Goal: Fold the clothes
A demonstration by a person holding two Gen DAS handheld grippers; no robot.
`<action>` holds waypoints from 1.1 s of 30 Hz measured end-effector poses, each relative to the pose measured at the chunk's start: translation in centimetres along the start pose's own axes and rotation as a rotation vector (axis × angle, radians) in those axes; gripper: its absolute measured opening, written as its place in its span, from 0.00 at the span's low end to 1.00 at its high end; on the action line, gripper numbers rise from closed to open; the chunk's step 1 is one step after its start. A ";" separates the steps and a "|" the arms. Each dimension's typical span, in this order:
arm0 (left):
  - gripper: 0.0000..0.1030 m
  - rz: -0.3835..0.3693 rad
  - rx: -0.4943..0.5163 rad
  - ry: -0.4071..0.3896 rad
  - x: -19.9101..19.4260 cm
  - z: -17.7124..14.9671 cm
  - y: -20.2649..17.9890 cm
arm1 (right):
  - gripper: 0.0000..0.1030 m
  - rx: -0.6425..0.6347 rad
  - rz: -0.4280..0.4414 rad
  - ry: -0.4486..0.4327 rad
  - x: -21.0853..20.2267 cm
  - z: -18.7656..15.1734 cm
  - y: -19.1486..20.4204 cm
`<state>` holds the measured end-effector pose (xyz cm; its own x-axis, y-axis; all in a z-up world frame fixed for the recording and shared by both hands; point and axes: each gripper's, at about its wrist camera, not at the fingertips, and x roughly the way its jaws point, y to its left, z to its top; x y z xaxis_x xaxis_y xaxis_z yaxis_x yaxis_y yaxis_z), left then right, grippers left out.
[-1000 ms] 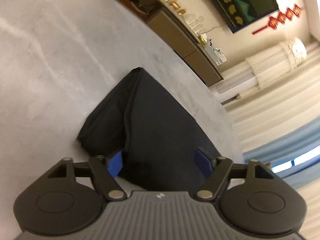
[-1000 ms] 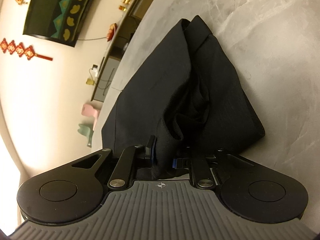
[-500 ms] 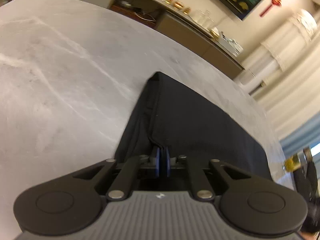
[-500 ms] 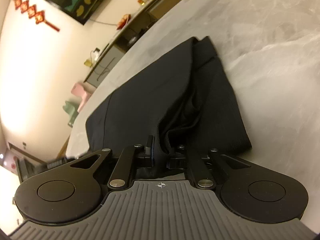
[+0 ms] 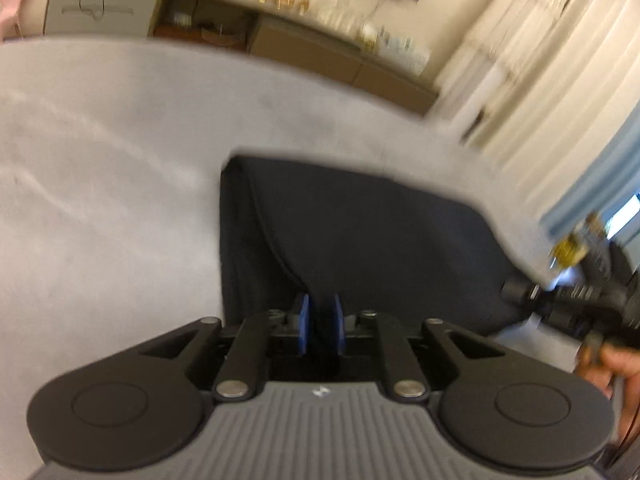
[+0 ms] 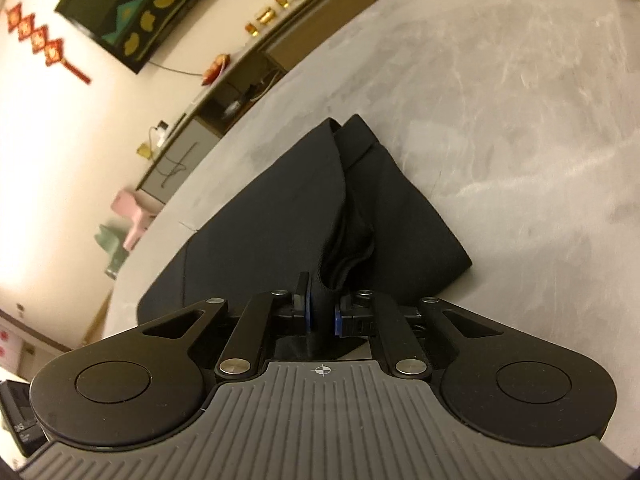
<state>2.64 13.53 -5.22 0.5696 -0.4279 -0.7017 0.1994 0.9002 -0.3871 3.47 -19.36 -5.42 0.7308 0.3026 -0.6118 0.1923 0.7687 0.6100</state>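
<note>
A dark folded garment (image 5: 360,232) lies on the grey marbled table (image 5: 100,184). My left gripper (image 5: 320,322) is shut on the garment's near edge, cloth pinched between its blue pads. In the right wrist view the same dark garment (image 6: 280,208) spreads away from me, its near edge bunched and lifted. My right gripper (image 6: 322,312) is shut on that bunched edge. The left wrist view is blurred by motion; at its right edge the other gripper (image 5: 568,300) and a person's hand (image 5: 616,364) show.
A long sideboard (image 5: 240,32) with small gold items stands past the table's far edge. White and blue curtains (image 5: 560,112) hang at the right. A dark wall panel (image 6: 168,12) and red hanging ornaments (image 6: 40,40) are on the wall. Pink and green chairs (image 6: 128,216) stand beyond the table.
The left gripper closed from wide open onto the garment's edge. The right gripper tightened on the bunched cloth. Both wrists rolled and the garment's near edge has come up.
</note>
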 end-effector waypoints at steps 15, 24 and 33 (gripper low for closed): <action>0.24 -0.119 0.053 -0.120 -5.2 0.3 -1.6 | 0.47 -0.438 -0.087 -0.018 -0.5 1.3 5.8; 0.19 0.015 0.089 0.028 0.1 -0.6 -2.1 | 0.38 -0.570 -0.267 -0.029 1.7 2.2 5.1; 0.16 0.093 0.160 -0.013 1.6 0.7 -2.0 | 0.46 -0.682 -0.106 0.085 2.3 -2.9 8.3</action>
<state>3.70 11.05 -5.19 0.6015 -0.3424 -0.7218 0.2691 0.9375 -0.2205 4.80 -10.65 -3.24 0.6715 0.2279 -0.7051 -0.2149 0.9705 0.1091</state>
